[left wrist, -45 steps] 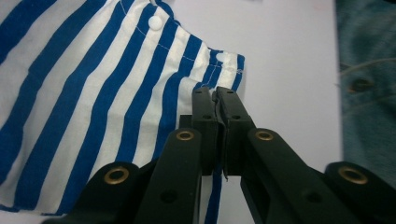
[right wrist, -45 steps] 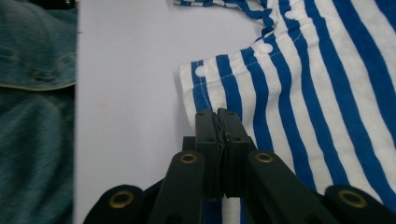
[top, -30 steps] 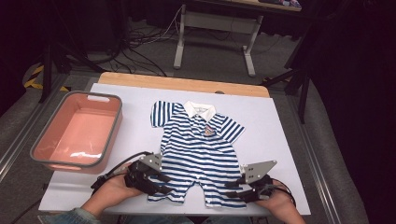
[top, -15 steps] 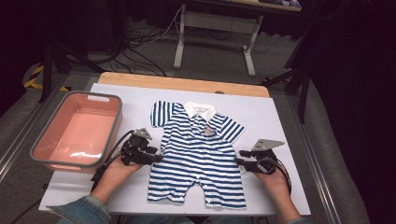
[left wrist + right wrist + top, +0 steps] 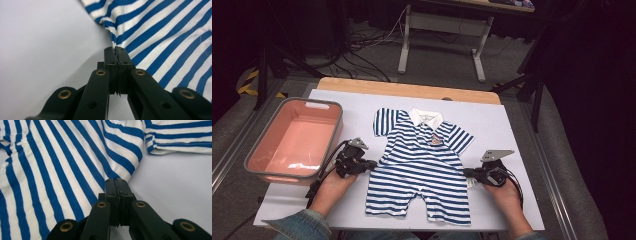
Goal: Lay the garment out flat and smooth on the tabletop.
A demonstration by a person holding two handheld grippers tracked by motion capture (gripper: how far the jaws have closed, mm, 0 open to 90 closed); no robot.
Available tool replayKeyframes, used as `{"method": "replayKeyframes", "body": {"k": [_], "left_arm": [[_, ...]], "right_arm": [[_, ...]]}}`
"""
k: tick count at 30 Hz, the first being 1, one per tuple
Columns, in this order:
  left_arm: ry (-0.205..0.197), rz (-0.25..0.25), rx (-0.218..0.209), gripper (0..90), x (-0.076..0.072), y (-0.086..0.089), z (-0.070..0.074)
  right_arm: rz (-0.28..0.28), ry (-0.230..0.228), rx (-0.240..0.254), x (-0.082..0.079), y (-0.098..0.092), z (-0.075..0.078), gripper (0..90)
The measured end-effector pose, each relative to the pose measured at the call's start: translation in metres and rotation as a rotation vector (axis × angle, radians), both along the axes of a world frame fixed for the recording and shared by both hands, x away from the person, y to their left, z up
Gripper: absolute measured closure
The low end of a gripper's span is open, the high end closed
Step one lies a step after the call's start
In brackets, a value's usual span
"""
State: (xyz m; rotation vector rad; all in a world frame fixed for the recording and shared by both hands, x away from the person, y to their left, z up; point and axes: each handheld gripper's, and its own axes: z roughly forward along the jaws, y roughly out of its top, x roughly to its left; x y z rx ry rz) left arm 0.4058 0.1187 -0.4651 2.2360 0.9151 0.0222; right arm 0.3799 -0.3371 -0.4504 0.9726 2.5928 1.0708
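Your left gripper (image 5: 371, 164) and right gripper (image 5: 467, 173), at mid-frame, have just closed, each pinching a side edge of the striped romper (image 5: 422, 165).

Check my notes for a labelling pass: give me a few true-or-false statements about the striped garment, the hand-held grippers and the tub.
1. The blue-and-white striped baby romper lies flat on the white table top. True.
2. The left hand-held gripper is closed on the romper's side edge. True; the left gripper view shows fabric pinched between its jaws.
3. The right hand-held gripper hovers open above the collar. False; it is shut on the romper's other side edge.
4. The pink plastic tub with a grey rim holds folded clothes. False; it is empty.
5. The tub stands to the romper's right in the high view. False; it stands to its left.
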Motion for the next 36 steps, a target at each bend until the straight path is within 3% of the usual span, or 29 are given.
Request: {"method": "replayKeyframes", "body": {"k": [5, 7, 9, 10, 11, 13, 15, 16, 17, 19, 22, 24, 25, 26, 27, 30, 33, 36], "left_arm": [[-0.012, -0.002, 0.003, 87.5, -0.003, -0.002, 0.002], [-0.03, 0.011, -0.008, 76.6, -0.003, -0.002, 0.003], [-0.05, 0.009, -0.054, 67.6, -0.002, -0.001, 0.005], [-0.05, 0.009, -0.054, 62.3, -0.002, -0.001, 0.005], [-0.074, 0.01, -0.083, 62.3, -0.001, -0.002, 0.008], [-0.139, 0.012, -0.135, 48.3, -0.001, -0.005, 0.015], [-0.193, 0.01, -0.16, 43.2, 0.002, -0.007, 0.02], [-0.193, 0.01, -0.16, 40.6, 0.002, -0.007, 0.02], [-0.243, 0.015, -0.167, 40.6, 0.007, -0.008, 0.024], [-0.276, 0.031, -0.196, 35.5, 0.017, -0.01, 0.029], [-0.279, 0.069, -0.195, 29.2, 0.027, -0.012, 0.032], [-0.296, 0.101, -0.198, 28.5, 0.041, -0.014, 0.033], [-0.294, 0.145, -0.204, 28.1, 0.05, -0.013, 0.034], [-0.294, 0.145, -0.204, 28.0, 0.05, -0.013, 0.034], [-0.29, 0.193, -0.191, 26.9, 0.062, -0.013, 0.033], [-0.256, 0.253, -0.188, 24.6, 0.079, -0.014, 0.032], [-0.252, 0.287, -0.165, 22.4, 0.091, -0.016, 0.031], [-0.249, 0.306, -0.108, 22.3, 0.108, -0.022, 0.027]], "right_arm": [[0.006, -0.003, 0.005, 0.0, -0.002, 0.0, 88.8], [0.009, -0.023, 0.02, 0.0, -0.003, 0.002, 84.4], [-0.008, -0.054, 0.032, 0.002, -0.004, 0.005, 74.4], [-0.008, -0.054, 0.032, 0.002, -0.004, 0.005, 74.4], [-0.019, -0.059, 0.037, 0.004, -0.004, 0.007, 69.7], [-0.059, -0.096, 0.033, 0.012, -0.004, 0.013, 59.9], [-0.083, -0.12, 0.027, 0.019, -0.004, 0.017, 55.6], [-0.083, -0.12, 0.027, 0.019, -0.004, 0.017, 55.6], [-0.09, -0.133, 0.025, 0.021, -0.004, 0.018, 53.8], [-0.125, -0.165, 0.029, 0.034, -0.007, 0.022, 51.6], [-0.144, -0.167, 0.017, 0.041, -0.008, 0.023, 49.0], [-0.167, -0.169, 0.008, 0.05, -0.01, 0.022, 47.5], [-0.191, -0.172, 0.004, 0.057, -0.012, 0.021, 45.7], [-0.2, -0.173, 0.002, 0.059, -0.012, 0.021, 45.0], [-0.215, -0.173, 0.001, 0.062, -0.013, 0.02, 44.4], [-0.252, -0.164, 0.008, 0.072, -0.016, 0.018, 44.0], [-0.278, -0.155, 0.013, 0.079, -0.019, 0.017, 44.3], [-0.308, -0.147, 0.002, 0.09, -0.021, 0.014, 45.4]]}}
